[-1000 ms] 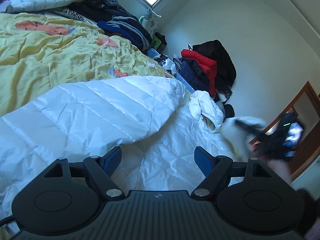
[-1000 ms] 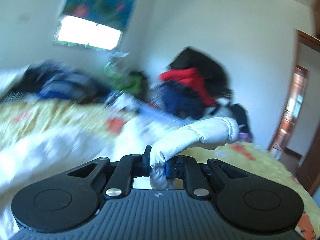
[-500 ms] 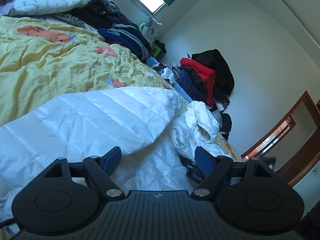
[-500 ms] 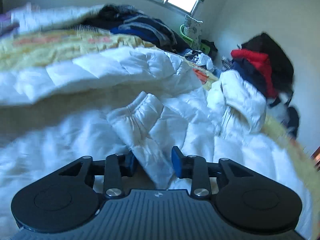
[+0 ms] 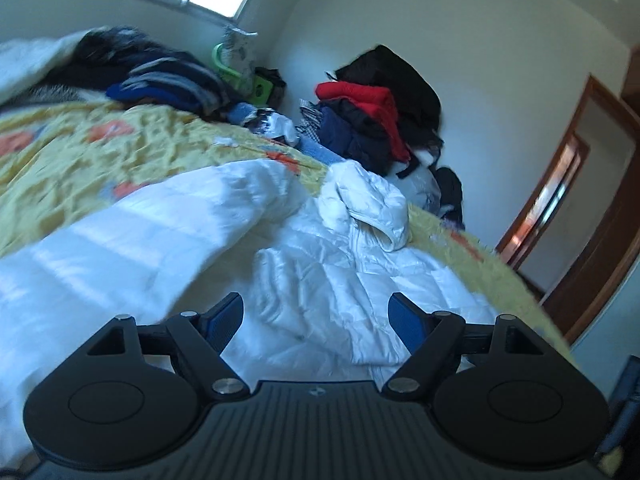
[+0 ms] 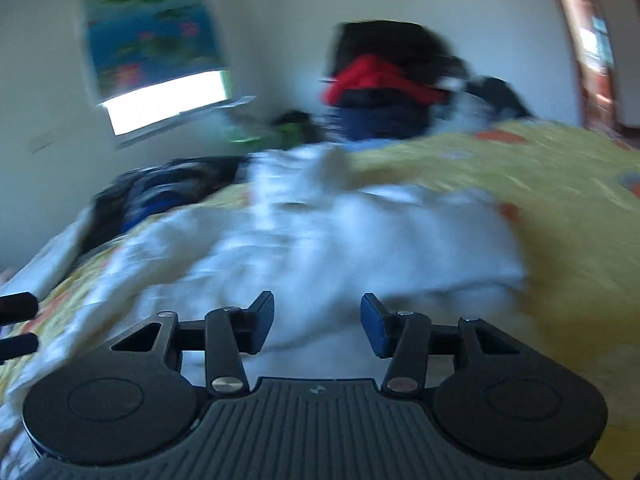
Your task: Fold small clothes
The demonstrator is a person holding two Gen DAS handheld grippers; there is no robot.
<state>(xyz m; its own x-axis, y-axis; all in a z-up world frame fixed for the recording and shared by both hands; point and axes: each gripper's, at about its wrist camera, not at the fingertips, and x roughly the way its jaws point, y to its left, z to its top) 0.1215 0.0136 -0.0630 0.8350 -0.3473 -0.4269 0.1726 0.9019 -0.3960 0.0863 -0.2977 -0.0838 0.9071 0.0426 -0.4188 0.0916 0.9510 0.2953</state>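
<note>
A white puffer jacket (image 5: 320,264) lies rumpled on my bed's yellow quilt (image 5: 100,152), its long axis running away from me, hood farthest. My left tongs (image 5: 316,316) hover just above its near hem, wide and empty, tilted downward, the folded sleeve directly ahead between the tips. My right tongs (image 6: 318,326) have just been opening and grip nothing, the blurred jacket beneath them. Heaped dark clothes (image 5: 380,112) sit against the far wall.
</note>
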